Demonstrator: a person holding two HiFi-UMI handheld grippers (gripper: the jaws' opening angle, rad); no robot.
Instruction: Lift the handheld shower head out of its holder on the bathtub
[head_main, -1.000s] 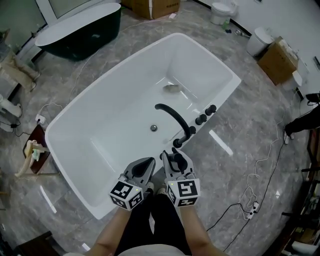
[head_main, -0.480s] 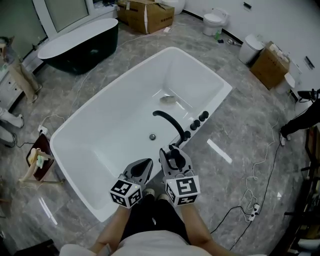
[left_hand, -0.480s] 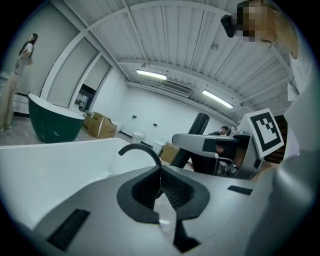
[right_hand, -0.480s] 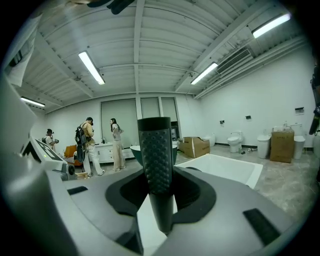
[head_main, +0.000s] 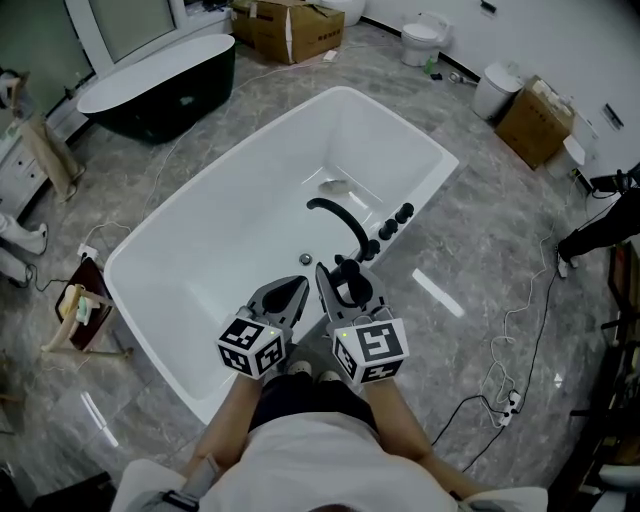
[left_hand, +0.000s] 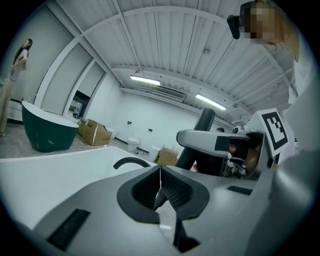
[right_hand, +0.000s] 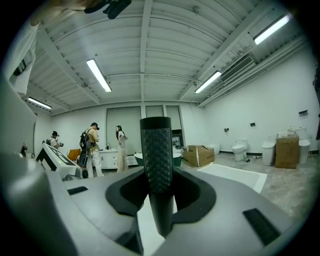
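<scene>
Black and dimpled on its flat face, one handheld shower head (right_hand: 156, 155) stands upright in the right gripper (right_hand: 157, 165), whose two grey jaws pinch its slim round handle. It sits over the near right rim of the single white, rectangular bathtub (head_main: 220, 240), just near of the one arched black spout (head_main: 335, 215). Three round black knobs (head_main: 388, 229) line that rim farther along. The left gripper (left_hand: 160, 187) is beside it with ribbed pads pressed together on nothing. Far left stands one dark green oval tub (head_main: 160, 90) on grey marbled floor (head_main: 470, 250).
</scene>
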